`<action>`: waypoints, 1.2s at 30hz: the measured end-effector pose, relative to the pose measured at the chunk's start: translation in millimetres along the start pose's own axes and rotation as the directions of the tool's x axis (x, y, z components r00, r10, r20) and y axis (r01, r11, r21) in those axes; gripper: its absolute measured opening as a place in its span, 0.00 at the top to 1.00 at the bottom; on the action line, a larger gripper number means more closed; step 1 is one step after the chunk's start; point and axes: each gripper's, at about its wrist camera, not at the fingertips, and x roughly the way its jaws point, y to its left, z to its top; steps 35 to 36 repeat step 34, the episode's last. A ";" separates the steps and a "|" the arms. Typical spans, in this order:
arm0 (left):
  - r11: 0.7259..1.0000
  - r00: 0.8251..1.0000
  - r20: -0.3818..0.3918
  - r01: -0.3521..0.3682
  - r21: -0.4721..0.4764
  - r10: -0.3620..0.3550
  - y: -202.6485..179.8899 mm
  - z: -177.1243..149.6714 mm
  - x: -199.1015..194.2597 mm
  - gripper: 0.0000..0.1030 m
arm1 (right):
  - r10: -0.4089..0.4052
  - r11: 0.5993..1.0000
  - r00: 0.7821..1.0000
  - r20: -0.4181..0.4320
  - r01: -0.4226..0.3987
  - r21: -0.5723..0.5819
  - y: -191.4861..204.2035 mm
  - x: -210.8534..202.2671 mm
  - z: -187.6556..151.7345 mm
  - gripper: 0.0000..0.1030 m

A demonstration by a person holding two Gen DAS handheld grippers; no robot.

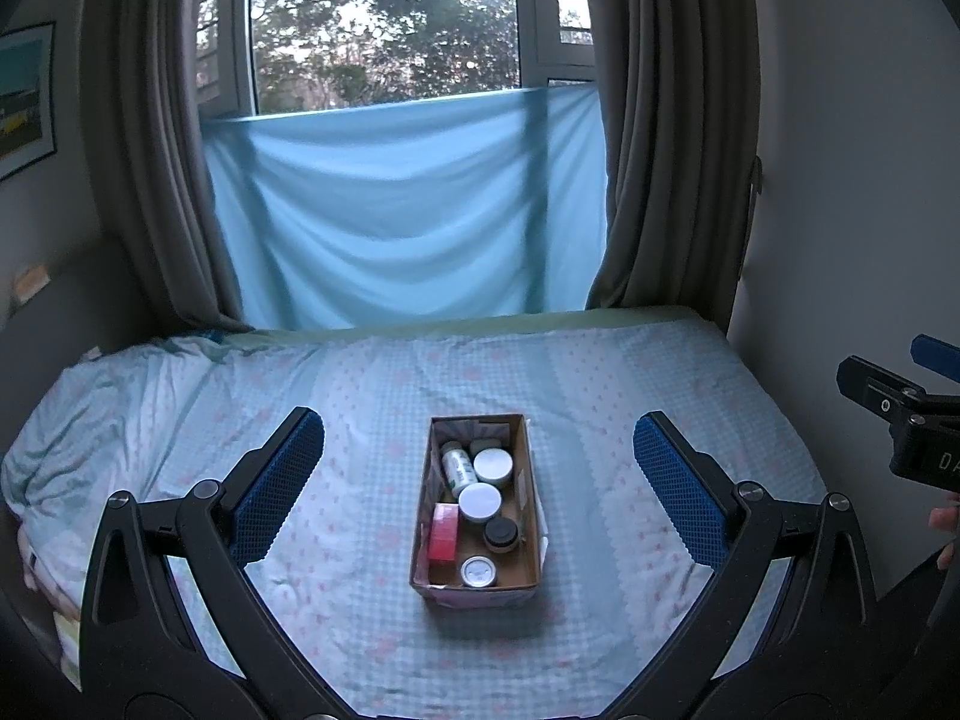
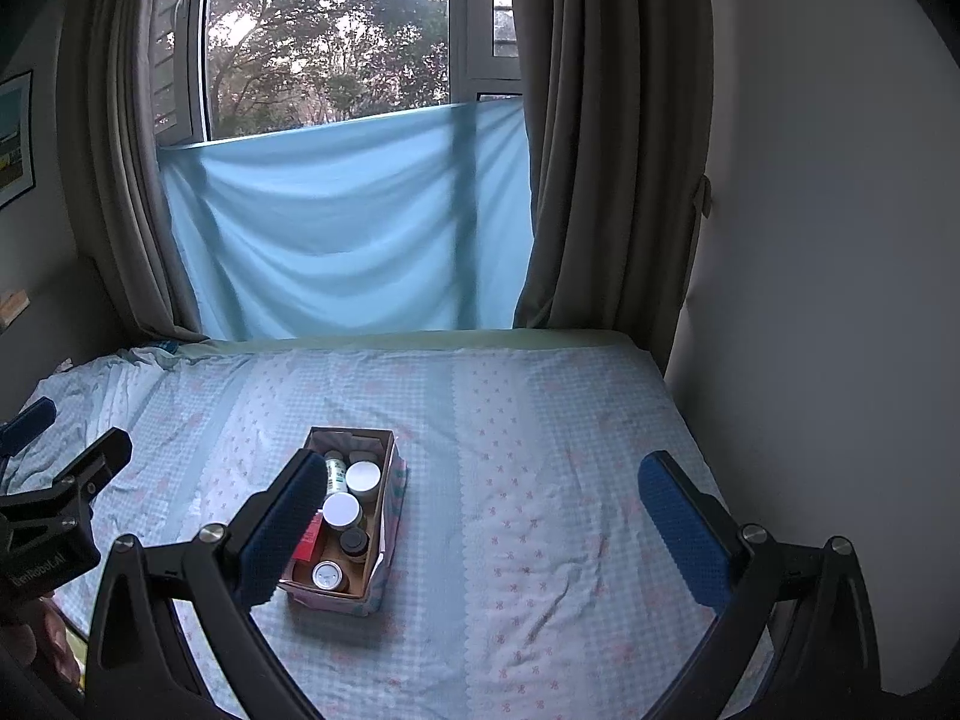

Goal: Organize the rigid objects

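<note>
A small cardboard box [image 1: 528,498] sits on the bed, centred in the left wrist view, and it also shows in the right wrist view [image 2: 390,498]. Inside it lie a white bottle [image 1: 456,467], two white-lidded jars [image 1: 493,465] [image 1: 480,501], a black-lidded jar [image 1: 501,533], a pink box [image 1: 444,534] and a silver-lidded jar [image 1: 479,571]. My left gripper [image 1: 480,474] is open and empty, held above and short of the box. My right gripper [image 2: 480,516] is open and empty, to the right of the box; its left finger [image 2: 282,534] overlaps the box's left wall.
The bed [image 1: 630,396] has a light blue patterned sheet, rumpled at the left [image 1: 90,420]. A wall [image 2: 810,300] runs along its right side. Grey curtains [image 1: 666,150] and a blue cloth [image 1: 408,210] hang at the window behind. The right gripper shows at the edge of the left wrist view [image 1: 900,414].
</note>
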 end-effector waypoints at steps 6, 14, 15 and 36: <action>1.000 1.000 0.003 -0.003 0.000 0.003 -1.4 -0.7 0.6 0.00 | 0.000 1.000 1.000 0.005 0.000 -0.007 -3.0 0.5 1.0 0.00; 1.000 0.999 0.036 -0.007 0.027 0.006 -7.7 -0.8 0.6 0.00 | 0.005 1.000 1.000 0.008 -0.005 -0.004 -3.5 0.3 2.4 0.00; 1.000 0.999 0.040 -0.004 0.028 0.003 -8.0 -0.9 0.6 0.00 | 0.006 1.000 1.000 0.009 -0.006 -0.004 -3.9 0.6 2.9 0.00; 0.999 0.995 0.090 -0.039 0.031 0.036 -12.3 0.6 1.0 0.00 | 0.006 1.000 1.000 0.003 -0.006 -0.008 -2.5 6.2 8.9 0.00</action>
